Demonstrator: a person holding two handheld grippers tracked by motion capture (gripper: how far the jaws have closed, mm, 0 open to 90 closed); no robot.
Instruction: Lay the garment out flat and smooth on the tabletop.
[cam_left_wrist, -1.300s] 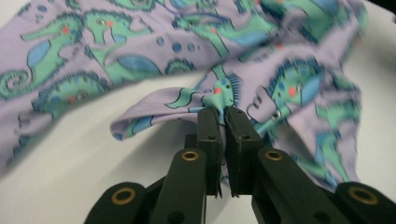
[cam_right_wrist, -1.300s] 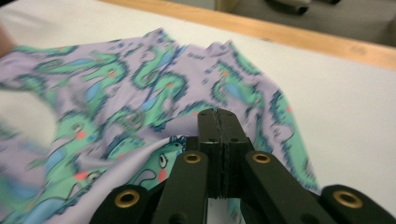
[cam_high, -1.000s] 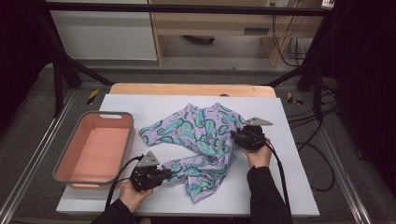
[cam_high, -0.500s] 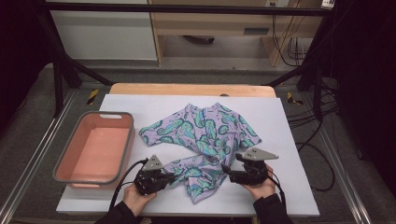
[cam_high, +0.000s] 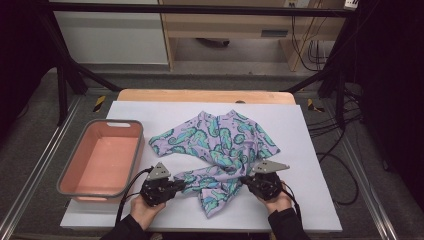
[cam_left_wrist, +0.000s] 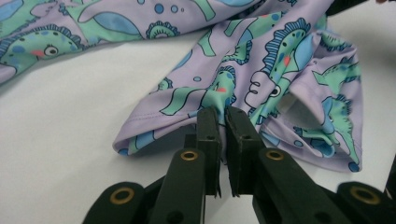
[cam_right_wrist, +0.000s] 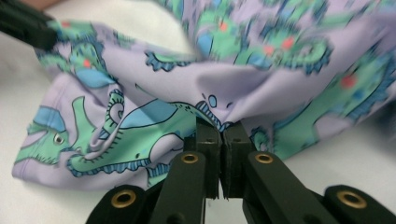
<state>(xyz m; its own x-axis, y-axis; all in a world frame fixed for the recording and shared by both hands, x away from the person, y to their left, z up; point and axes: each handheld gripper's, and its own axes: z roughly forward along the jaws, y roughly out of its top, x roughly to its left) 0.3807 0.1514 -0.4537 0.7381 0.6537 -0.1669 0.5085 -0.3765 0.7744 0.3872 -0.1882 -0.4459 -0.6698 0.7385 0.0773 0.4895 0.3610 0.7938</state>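
Lilac stretch fabric printed with teal and blue seahorses: the shirt (cam_high: 220, 150) lies crumpled on the white tabletop (cam_high: 310, 200), its upper part spread toward the far edge, its lower part bunched in folds near you. Your left claw (cam_high: 176, 186) is clamped on a hemmed edge at the shirt's near left; your right claw (cam_high: 248, 181), its jaws just closed, pinches a raised fold at the near right. Red dots mark the seahorses' cheeks. A pink bin (cam_high: 80, 186) stands left of the shirt, apart from it.
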